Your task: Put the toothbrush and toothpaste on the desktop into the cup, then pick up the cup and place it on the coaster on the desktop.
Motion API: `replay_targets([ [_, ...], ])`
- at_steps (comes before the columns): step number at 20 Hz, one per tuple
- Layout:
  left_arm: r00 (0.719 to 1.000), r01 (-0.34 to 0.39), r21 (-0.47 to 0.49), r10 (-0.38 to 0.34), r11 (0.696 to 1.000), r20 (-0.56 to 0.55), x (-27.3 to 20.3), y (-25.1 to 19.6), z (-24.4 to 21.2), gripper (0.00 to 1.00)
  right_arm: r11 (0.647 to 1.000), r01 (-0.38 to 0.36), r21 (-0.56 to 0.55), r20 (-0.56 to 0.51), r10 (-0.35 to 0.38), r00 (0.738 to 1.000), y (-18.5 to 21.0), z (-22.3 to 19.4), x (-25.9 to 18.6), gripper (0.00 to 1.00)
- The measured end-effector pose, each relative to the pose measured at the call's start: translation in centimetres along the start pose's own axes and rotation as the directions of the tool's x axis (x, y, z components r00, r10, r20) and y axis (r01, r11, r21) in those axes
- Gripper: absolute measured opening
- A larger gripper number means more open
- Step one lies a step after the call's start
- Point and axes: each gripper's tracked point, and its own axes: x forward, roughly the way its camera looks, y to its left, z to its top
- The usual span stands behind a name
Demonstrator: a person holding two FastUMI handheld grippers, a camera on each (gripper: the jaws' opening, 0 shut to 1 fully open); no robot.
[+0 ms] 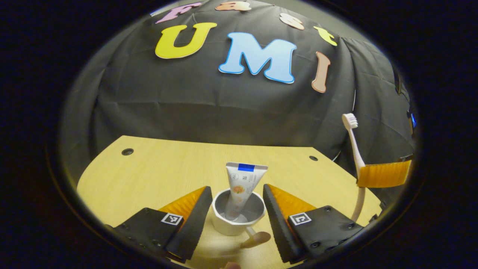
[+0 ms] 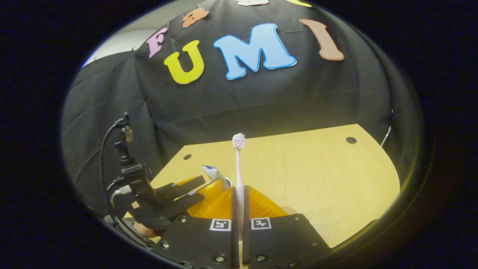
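Observation:
A white cup [image 1: 236,224] stands on the wooden desktop [image 1: 157,175], and the toothpaste tube [image 1: 242,183] stands upright inside it. My left gripper [image 1: 237,190] is open, one finger close on each side of the cup. A brown handle-like piece [image 1: 257,239] sticks out of the cup's near side. The pale toothbrush [image 2: 238,168] stands bristles up, and my right gripper [image 2: 238,192] is shut on its handle. In the left gripper view the toothbrush [image 1: 354,149] hangs above the table's right edge, pinched by an orange finger [image 1: 381,175]. The right gripper view has the tube's top [image 2: 213,173] just left of the brush.
The left gripper's black body and cables [image 2: 149,198] sit close at the left of the right gripper view. The desktop has small round holes [image 1: 127,151] [image 2: 351,140] near its far corners. Black cloth hangs behind the table. Bare wood [image 2: 328,179] lies to the right.

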Motion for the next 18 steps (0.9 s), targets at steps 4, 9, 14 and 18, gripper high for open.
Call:
replay_targets([
  [4, 1.000, -0.002, -0.009, 0.002, 1.000, -0.025, -2.8, 0.7, -0.5, 0.83, 0.998, -0.062, -0.020, 0.067, 0.063, 0.996, 1.9, 2.3, 2.5, 0.05],
  [9, 0.998, 0.011, -0.022, -0.012, 1.000, -0.056, -5.4, 1.5, -1.5, 0.82, 0.984, -0.168, -0.055, 0.152, 0.174, 0.973, 5.6, 4.3, 5.8, 0.05],
  [14, 0.993, 0.014, -0.068, -0.022, 0.998, -0.113, -7.1, 2.5, -3.6, 0.89, 0.974, -0.209, -0.089, 0.194, 0.222, 0.955, 7.9, 4.6, 9.1, 0.05],
  [18, 0.989, 0.004, -0.091, -0.017, 0.996, -0.145, -7.9, 3.2, -4.9, 0.89, 0.973, -0.164, -0.162, 0.216, 0.197, 0.956, 7.9, 3.8, 11.1, 0.05],
])
